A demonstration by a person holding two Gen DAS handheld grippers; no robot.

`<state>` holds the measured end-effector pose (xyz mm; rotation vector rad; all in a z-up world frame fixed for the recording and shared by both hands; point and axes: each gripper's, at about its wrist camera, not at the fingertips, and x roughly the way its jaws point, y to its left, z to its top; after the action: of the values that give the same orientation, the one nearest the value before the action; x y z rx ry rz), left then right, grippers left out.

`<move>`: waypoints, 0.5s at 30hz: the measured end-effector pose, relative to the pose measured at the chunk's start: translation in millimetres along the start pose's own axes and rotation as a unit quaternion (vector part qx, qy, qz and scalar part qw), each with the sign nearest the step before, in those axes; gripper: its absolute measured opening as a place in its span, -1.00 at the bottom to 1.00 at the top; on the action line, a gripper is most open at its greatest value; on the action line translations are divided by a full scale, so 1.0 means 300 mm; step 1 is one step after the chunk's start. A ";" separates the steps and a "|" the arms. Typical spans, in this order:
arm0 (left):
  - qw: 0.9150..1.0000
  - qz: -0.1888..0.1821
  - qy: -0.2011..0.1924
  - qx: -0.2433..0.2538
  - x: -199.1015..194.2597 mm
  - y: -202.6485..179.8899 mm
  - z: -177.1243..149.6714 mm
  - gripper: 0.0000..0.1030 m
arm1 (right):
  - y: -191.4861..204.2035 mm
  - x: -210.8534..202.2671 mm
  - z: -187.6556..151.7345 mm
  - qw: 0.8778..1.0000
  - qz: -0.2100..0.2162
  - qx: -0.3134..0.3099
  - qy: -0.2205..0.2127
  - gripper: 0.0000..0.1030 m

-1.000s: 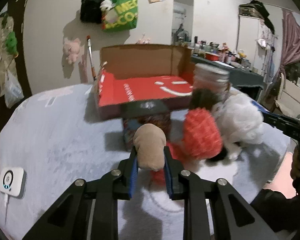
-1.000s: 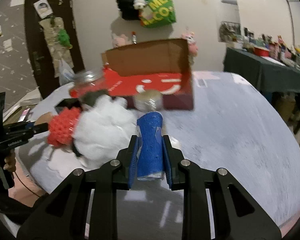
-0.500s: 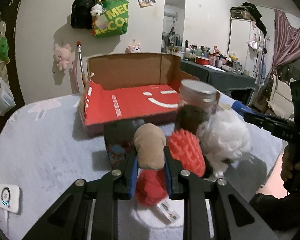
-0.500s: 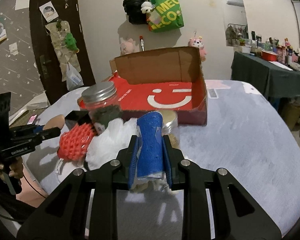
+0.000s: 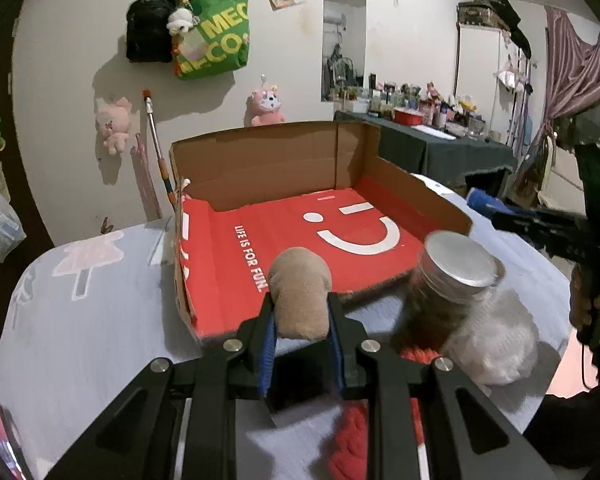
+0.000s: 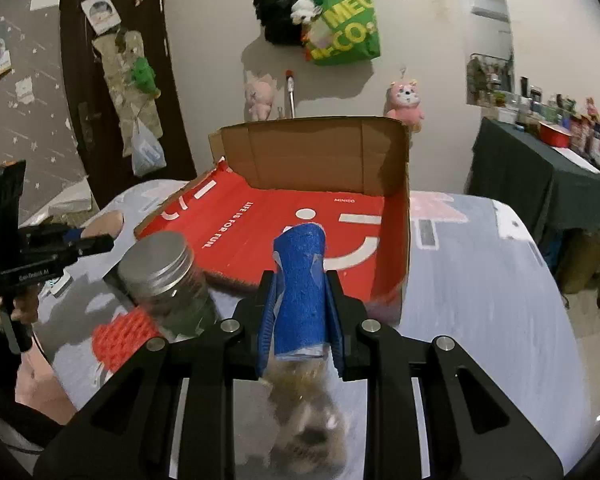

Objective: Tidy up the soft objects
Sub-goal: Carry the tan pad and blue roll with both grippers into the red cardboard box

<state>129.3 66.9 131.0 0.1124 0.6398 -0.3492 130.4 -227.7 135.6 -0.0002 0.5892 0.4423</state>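
Tan plush piece [image 5: 300, 292] was clamped in the left gripper [image 5: 302, 334], raised before the open red box [image 5: 292, 232]; the right gripper [image 6: 300, 312] pinched a blue foam roll [image 6: 302, 280]. A lidded jar [image 6: 166, 280] stood beside the box on the table [image 6: 480, 300].

Below the left gripper [image 5: 302, 334], a red knitted soft object [image 5: 364, 440] is blurred and mostly hidden behind the black gripper frame. To its right, a clear glass jar with a silver screw lid [image 5: 454, 280] is smeared by motion, its contents unreadable. Beneath the right gripper [image 6: 300, 312], a fuzzy brownish mass [image 6: 306, 420] is too blurred to identify.
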 end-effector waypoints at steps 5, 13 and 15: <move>0.999 -0.010 0.032 0.009 0.098 0.028 0.082 -0.54 | -0.034 0.114 0.100 0.999 -0.004 -0.018 0.038 -0.57; 0.994 0.003 0.111 0.004 0.308 0.082 0.143 -0.54 | -0.067 0.373 0.174 0.989 -0.034 -0.041 0.140 -0.57; 0.992 0.009 0.124 0.007 0.345 0.089 0.149 -0.54 | -0.068 0.424 0.171 0.985 -0.047 -0.052 0.160 -0.57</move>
<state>241.2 53.0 104.3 0.1771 0.8807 -0.3258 260.3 -188.4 107.6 -0.2009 0.8782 0.3835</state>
